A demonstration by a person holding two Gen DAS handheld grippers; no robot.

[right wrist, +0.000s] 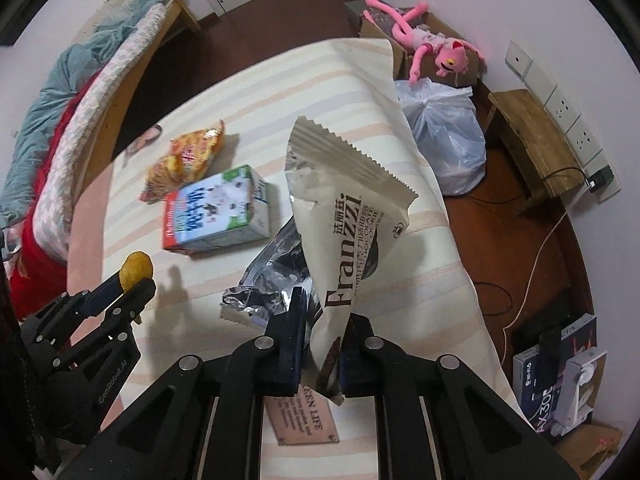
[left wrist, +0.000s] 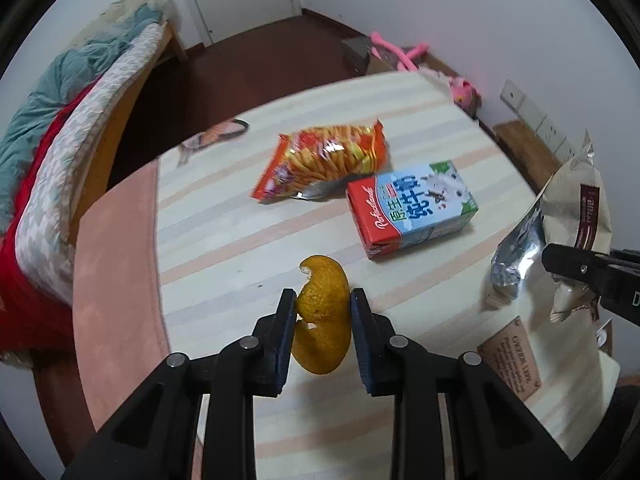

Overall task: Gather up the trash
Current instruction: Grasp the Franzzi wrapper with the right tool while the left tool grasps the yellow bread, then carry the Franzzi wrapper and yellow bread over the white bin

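holding trash aloft | left gripper [left wrist: 323, 320] pinches orange peel [left wrist: 322, 316] above near table [left wrist: 224, 240] | right gripper [right wrist: 320, 338] clamps cookie wrapper [right wrist: 344, 216] | step: carry both to white bag [right wrist: 444, 136], floor far right | chip bag [left wrist: 324, 158], milk carton [left wrist: 412, 208] left

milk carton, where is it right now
The milk carton lies on its side on the striped table, mid-frame in both wrist views, just in front of the orange snack bag and beyond the orange peel held by the left gripper.
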